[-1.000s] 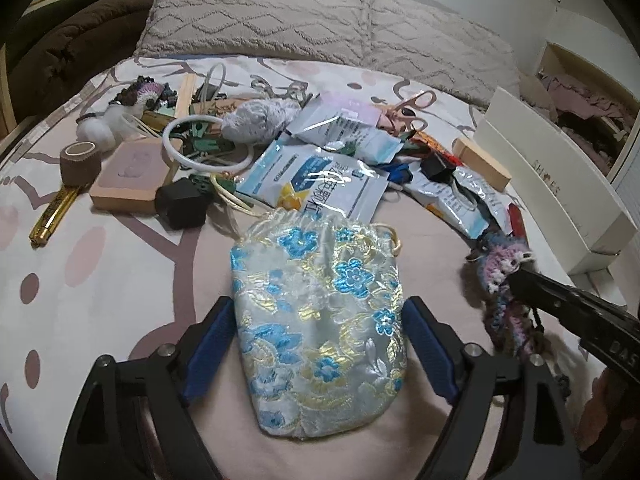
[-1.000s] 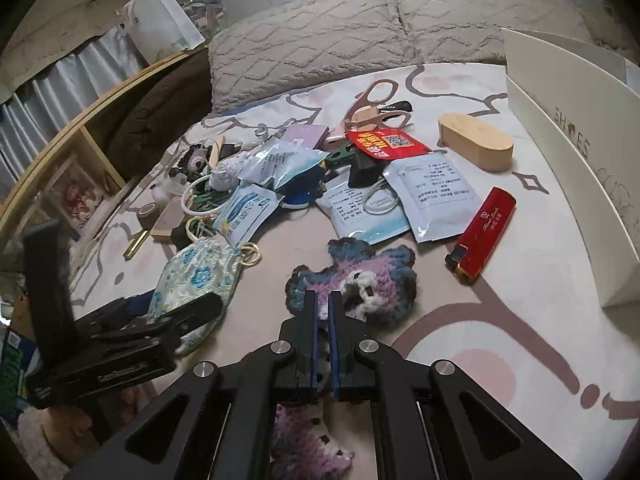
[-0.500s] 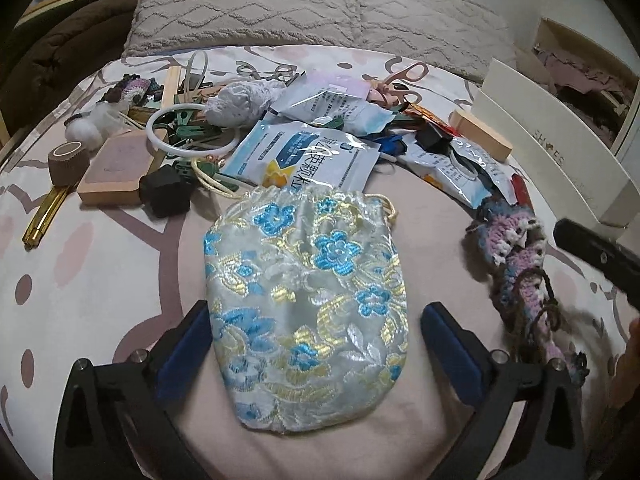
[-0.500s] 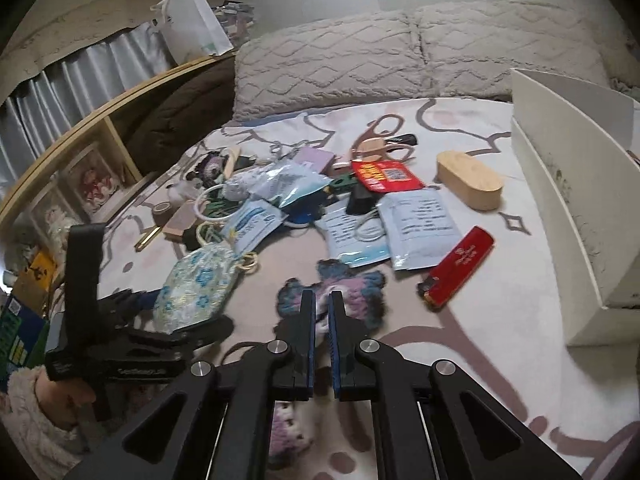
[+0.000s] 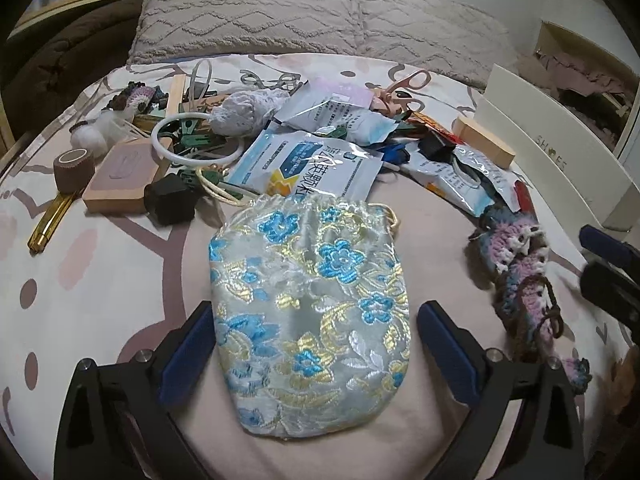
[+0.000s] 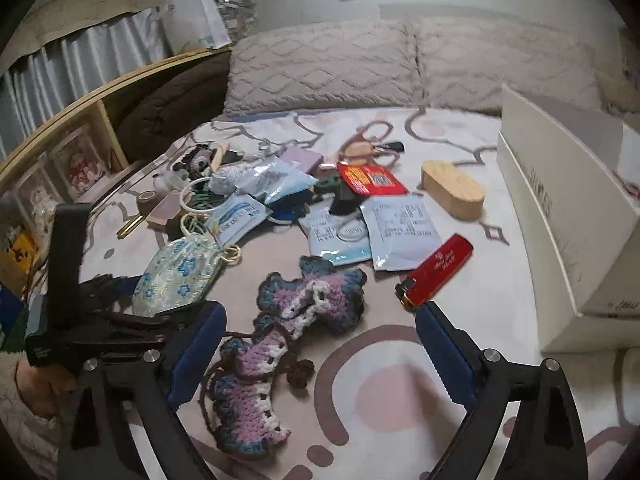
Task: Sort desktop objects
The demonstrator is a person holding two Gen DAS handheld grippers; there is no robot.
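Observation:
A silk drawstring pouch with blue flowers (image 5: 308, 304) lies flat on the bed between the blue pads of my open left gripper (image 5: 314, 354); the pads do not touch it. It also shows in the right wrist view (image 6: 176, 276). A purple and blue crochet piece (image 6: 280, 344) lies on the bed between the fingers of my open right gripper (image 6: 316, 356), free of them. It also shows at the right of the left wrist view (image 5: 520, 276), with the right gripper (image 5: 608, 272) beside it.
A pile lies behind: mask packets (image 5: 308, 168), white ring (image 5: 188, 140), wooden block (image 5: 120, 180), tape roll (image 5: 74, 164), scissors (image 6: 372, 144). A red lighter (image 6: 436, 272), wooden case (image 6: 452, 192) and white shoe box (image 6: 568, 216) are at the right. Pillows (image 6: 320, 68) are behind.
My right gripper has opened and let go of the crochet piece, which now lies on the bed. My left gripper opened wider around the pouch and pulled back a little.

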